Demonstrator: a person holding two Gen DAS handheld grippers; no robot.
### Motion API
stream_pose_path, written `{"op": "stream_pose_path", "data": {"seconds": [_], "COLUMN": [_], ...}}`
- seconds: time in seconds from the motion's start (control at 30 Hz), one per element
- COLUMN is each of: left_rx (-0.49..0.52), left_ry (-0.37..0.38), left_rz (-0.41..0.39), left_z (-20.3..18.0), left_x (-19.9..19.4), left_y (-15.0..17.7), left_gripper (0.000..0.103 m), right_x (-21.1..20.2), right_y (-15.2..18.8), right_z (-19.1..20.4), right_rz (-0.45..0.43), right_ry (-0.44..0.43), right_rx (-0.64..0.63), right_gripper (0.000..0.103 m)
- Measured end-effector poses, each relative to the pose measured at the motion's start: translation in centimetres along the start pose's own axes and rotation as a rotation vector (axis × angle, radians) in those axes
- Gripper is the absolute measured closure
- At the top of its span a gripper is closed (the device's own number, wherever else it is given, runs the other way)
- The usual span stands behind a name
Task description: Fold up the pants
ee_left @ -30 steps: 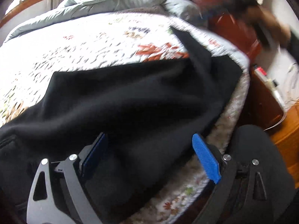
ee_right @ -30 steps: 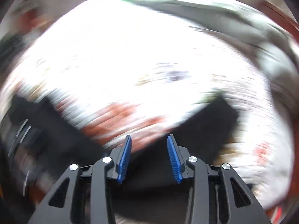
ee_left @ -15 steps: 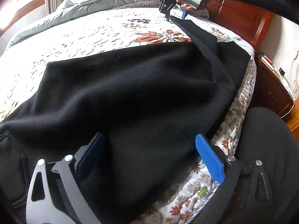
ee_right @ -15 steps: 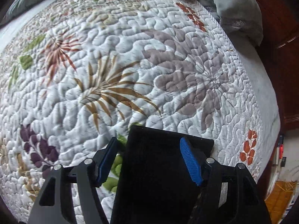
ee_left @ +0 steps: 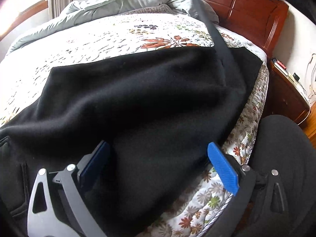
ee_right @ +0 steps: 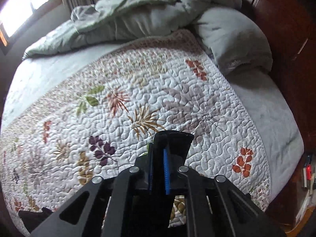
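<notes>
The black, soft fleece pants (ee_left: 138,98) lie spread across the white quilted bedspread with leaf prints (ee_right: 118,102), their bulk near the bed's edge. One leg end is drawn up into a taut strip toward the headboard side, where the right gripper (ee_right: 158,169) has its jaws pressed together on the bunched hem, black cloth poking out past the blue pads. The left gripper (ee_left: 158,169) sits low at the near edge, jaws spread wide with the cloth lying between them, not yet pinched. Beyond the quilt there is a rumpled grey-green duvet (ee_right: 150,13) against the dark red wooden headboard (ee_left: 246,13), and a wooden nightstand (ee_left: 286,90) at the side.

My worry is the thin hold on that hem: it looks shallow, so a sharp pull could slip it free. With the left side unpinned, lifting the leg could also drag the whole garment across the bed and skew the fold, or pull it off the edge.
</notes>
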State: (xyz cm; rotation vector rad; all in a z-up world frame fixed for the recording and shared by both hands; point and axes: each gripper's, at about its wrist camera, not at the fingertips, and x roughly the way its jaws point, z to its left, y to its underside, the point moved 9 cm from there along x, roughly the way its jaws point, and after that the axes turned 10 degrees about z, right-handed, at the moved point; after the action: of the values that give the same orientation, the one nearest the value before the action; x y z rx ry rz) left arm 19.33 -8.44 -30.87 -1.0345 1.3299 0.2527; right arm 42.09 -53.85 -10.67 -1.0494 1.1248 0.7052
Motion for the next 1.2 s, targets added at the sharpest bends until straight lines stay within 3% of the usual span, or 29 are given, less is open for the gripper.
{"op": "stream_pose_path", "data": {"seconds": [0.1,0.2,0.33,0.47,0.67,0.73,0.8,0.87,1.1,1.2], "left_rx": [-0.006,-0.01,-0.011,-0.018,-0.022,-0.029,-0.03,-0.035,-0.059,-0.068], "left_ry": [-0.004,-0.008,-0.008,0.003,0.008,0.007,0.002,0.0,0.003,0.007], "left_rz": [-0.004,-0.004,-0.004,0.001,0.01,0.013,0.018,0.022,0.019,0.013], "left_z": [-0.1,-0.2,-0.2,-0.1,0.0,0.0,0.0,-0.1,0.0,0.0], "left_x": [-0.1,-0.2,-0.3,-0.2,0.0,0.0,0.0,0.0,-0.3,-0.2], "left_y": [0.1,0.2,0.3,0.2,0.0,0.0,-0.1,-0.2,-0.2,-0.3], "left_gripper": [0.004,0.004,0.004,0.003,0.003,0.003,0.003,0.003,0.003,0.003], "right_x": [-4.9,-6.2,-1.7,4.0,8.2,9.2,10.6,11.6,12.3,12.7], "right_y": [2.7,6.8,13.4,17.8,19.9,20.4,20.8,21.2,23.0,23.5], "right_z": [-4.0,-10.6,-19.5,-23.9,-26.4,-26.8,-27.0,-26.9,-24.1,-22.1], "right_rz": [-0.102,-0.185,-0.178,-0.131,-0.122,-0.112,-0.094,-0.091,-0.143,-0.146], "right_ry": [-0.102,-0.238,-0.34,-0.416,-0.603,-0.649,-0.695,-0.75,-0.888,-0.9], "right_rx": [0.054,0.154,0.333,0.445,0.59,0.624,0.664,0.702,0.764,0.734], "right_gripper": [0.095,0.095,0.095,0.095,0.093,0.087,0.066,0.057,0.053,0.053]}}
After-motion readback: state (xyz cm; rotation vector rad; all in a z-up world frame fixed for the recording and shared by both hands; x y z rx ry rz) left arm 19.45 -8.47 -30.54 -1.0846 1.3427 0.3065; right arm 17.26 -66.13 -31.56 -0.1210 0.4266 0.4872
